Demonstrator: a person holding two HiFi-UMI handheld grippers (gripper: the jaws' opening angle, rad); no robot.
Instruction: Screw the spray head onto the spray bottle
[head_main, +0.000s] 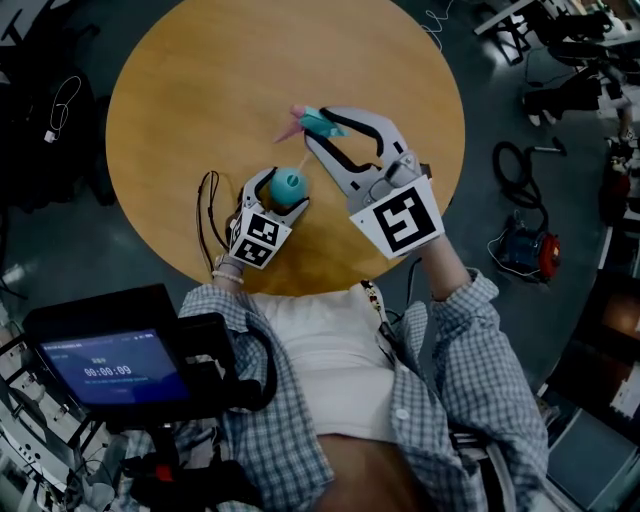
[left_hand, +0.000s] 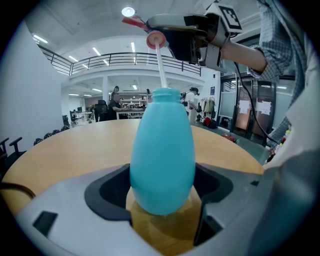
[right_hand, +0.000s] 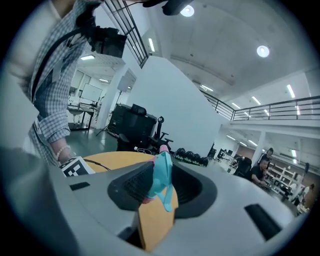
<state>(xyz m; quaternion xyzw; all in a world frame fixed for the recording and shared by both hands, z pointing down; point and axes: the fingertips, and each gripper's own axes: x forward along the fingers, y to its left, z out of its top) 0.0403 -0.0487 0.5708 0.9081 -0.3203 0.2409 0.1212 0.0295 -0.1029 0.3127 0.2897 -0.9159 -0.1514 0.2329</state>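
Left gripper (head_main: 285, 192): clamped round the blue bottle (left_hand: 162, 155), which stands upright on the round wooden table (head_main: 200, 90).
Right gripper (head_main: 320, 130): closed on the spray head (right_hand: 162, 176), held above the bottle.
Tube (left_hand: 162, 65): runs down to the bottle's mouth.

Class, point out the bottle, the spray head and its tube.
bottle (left_hand: 162, 150), left gripper view, middle of its body.
spray head (right_hand: 162, 175), right gripper view, its teal body.
tube (left_hand: 161, 67), left gripper view, mid-length.
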